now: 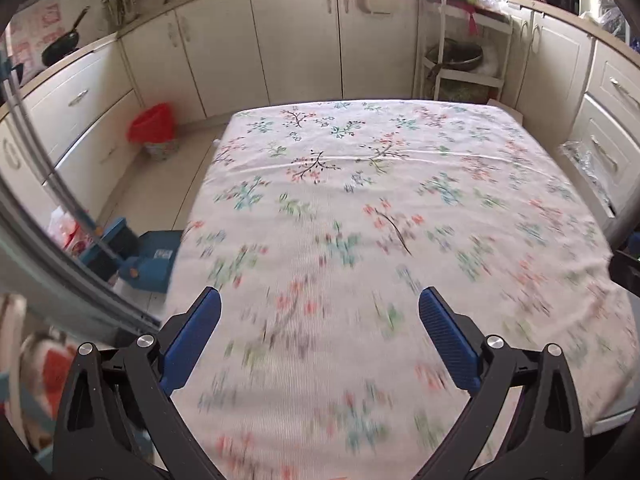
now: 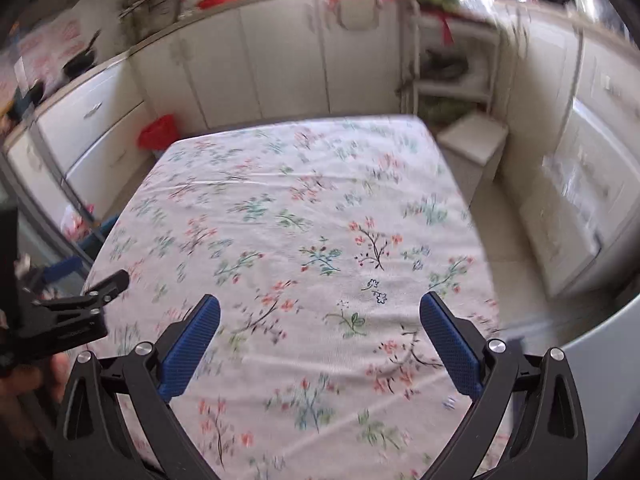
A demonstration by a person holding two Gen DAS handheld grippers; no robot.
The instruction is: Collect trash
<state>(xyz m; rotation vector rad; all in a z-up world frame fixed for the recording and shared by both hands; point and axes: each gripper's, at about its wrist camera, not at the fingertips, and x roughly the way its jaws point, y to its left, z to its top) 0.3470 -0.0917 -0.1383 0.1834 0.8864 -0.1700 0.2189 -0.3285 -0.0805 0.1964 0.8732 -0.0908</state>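
Observation:
My left gripper point(image 1: 320, 300) is open and empty above the near edge of a table with a floral cloth point(image 1: 360, 184). My right gripper point(image 2: 320, 306) is open and empty above the same cloth point(image 2: 304, 200). No trash shows on the cloth in either view. A waste bin with a red bag point(image 1: 154, 130) stands on the floor to the left of the table's far corner; it also shows in the right wrist view point(image 2: 158, 132). The left gripper's black body point(image 2: 64, 316) shows at the left edge of the right wrist view.
Cream kitchen cabinets point(image 1: 296, 36) run round the room. A white shelf rack point(image 1: 460, 56) stands behind the table. A blue box point(image 1: 152, 260) lies on the floor at the left. A white stool point(image 2: 472, 140) stands by the table's far right corner.

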